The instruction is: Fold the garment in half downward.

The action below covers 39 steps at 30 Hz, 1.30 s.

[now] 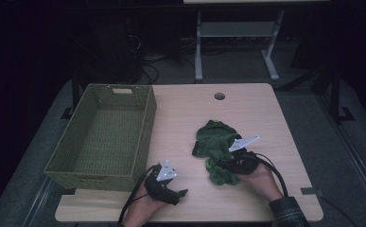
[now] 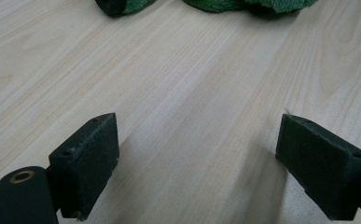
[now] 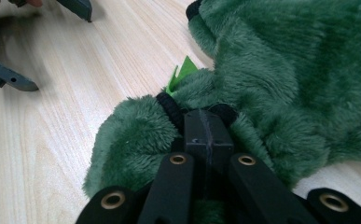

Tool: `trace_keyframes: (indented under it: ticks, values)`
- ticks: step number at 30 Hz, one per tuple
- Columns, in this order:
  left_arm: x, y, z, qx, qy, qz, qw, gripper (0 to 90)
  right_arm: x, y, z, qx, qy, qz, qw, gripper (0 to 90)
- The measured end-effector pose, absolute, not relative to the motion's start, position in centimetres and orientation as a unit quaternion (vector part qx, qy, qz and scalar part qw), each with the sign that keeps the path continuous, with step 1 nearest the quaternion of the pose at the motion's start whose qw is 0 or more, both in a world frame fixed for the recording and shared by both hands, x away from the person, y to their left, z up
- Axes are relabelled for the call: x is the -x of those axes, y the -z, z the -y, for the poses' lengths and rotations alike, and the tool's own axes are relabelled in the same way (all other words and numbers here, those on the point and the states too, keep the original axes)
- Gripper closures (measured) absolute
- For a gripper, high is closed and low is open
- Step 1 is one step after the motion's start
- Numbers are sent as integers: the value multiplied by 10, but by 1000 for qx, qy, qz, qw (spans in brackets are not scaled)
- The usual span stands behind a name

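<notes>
A green plush garment point(image 1: 216, 150) is located on the wooden table point(image 1: 247, 109), right of centre and near the front edge. The right gripper point(image 3: 208, 135) is closed, with its jaws pinched on a black-trimmed fold at the garment's near end. The left gripper point(image 2: 197, 163) is held low over bare tabletop with its jaws spread wide and nothing between them. A green woven basket point(image 1: 145, 135) is positioned at the table's left side.

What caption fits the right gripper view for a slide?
Right gripper shut on a fuzzy dark green plush garment lying on the pale wooden table.
</notes>
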<state>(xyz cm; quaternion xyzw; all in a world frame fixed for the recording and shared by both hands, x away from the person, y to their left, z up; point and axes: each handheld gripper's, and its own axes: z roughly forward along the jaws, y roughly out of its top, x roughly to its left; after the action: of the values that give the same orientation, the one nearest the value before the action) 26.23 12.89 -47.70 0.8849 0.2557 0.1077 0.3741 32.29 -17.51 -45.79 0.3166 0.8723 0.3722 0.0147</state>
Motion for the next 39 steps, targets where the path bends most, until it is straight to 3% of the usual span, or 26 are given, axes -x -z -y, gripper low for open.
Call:
trace_keyframes:
  ticks: [9, 20, 39]
  values:
    - [-271, 470, -123, -884, -83, -262, 377, 135, -318, 436, 187, -316, -394, -861, 60, 734]
    - [-292, 454, -104, -887, -84, -252, 378, 171, -330, 420, 199, -327, -417, -845, 75, 593]
    - [-336, 427, -82, -887, -86, -241, 384, 215, -359, 404, 216, -349, -418, -833, 96, 450]
